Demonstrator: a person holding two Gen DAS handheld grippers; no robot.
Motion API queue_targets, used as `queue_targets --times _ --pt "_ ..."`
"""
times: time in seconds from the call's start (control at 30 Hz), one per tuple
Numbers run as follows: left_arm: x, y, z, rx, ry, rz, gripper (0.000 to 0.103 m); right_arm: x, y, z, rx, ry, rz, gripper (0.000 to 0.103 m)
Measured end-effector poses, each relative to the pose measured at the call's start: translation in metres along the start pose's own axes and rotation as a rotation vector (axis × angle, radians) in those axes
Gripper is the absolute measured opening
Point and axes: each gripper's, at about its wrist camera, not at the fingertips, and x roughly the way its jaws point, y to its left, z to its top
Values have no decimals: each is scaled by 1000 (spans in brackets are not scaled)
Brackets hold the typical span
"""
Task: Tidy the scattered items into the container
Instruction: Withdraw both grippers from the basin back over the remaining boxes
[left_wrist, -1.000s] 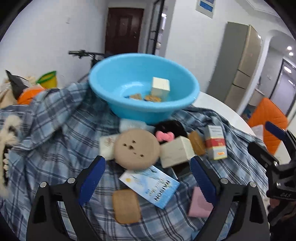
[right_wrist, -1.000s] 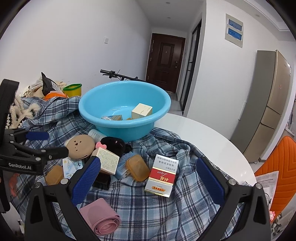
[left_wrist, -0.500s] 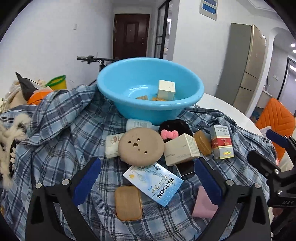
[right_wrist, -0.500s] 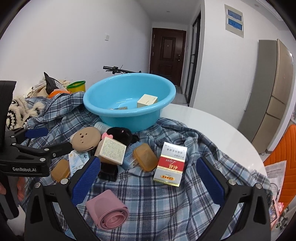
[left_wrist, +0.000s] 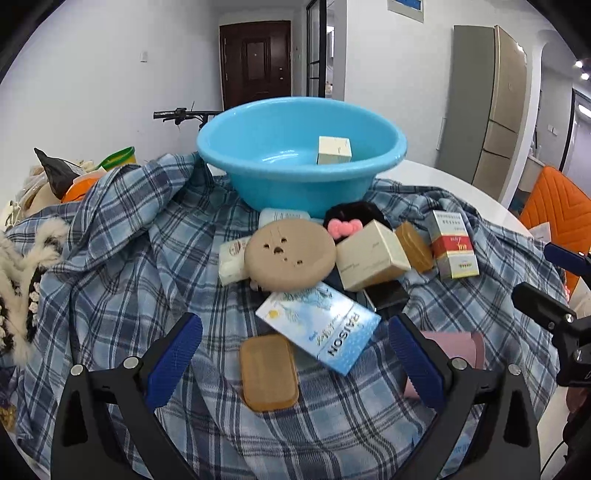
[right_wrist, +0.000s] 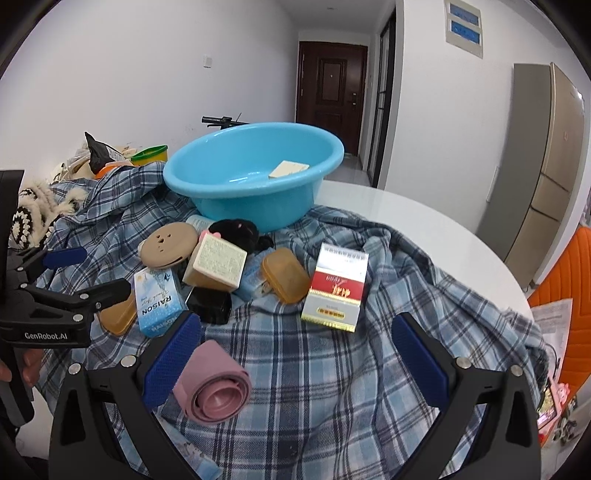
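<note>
A blue basin (left_wrist: 295, 184) stands on a plaid cloth (left_wrist: 129, 280) with a cream box (left_wrist: 334, 149) inside. In front of it lie a tan round disc (left_wrist: 290, 254), a RAISON box (left_wrist: 325, 332), an amber soap (left_wrist: 267, 373), a cream carton (left_wrist: 369, 254), a red-and-white box (right_wrist: 336, 286) and a pink roll (right_wrist: 214, 384). My left gripper (left_wrist: 294, 325) is open, above the amber soap and RAISON box and touching nothing. My right gripper (right_wrist: 295, 325) is open over the cloth, with the pink roll by its left finger.
A second amber soap (right_wrist: 286, 275), a black box (right_wrist: 208, 304) and a black fluffy item with a pink bow (left_wrist: 345, 227) sit in the pile. Furry clothing (left_wrist: 22, 266) lies left. The white round table's (right_wrist: 424, 221) bare edge is at right, with an orange chair (left_wrist: 554, 206) beyond.
Both grippers have sunk closer to the pile on the cloth. The left jaws have spread a little wider. No item has moved.
</note>
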Motion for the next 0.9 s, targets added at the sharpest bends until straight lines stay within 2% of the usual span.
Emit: queue_targets --times 0.2,0.6,0.9 --pt "6 4 -13 -41 49 -30 102 0 3 -13 -2 20 -23 103" --pt "9 6 -17 -11 60 -14 102 8 13 -21 0 56 20 103" --pt "23 14 -23 -27 110 -12 102 20 12 -21 38 82 48 103"
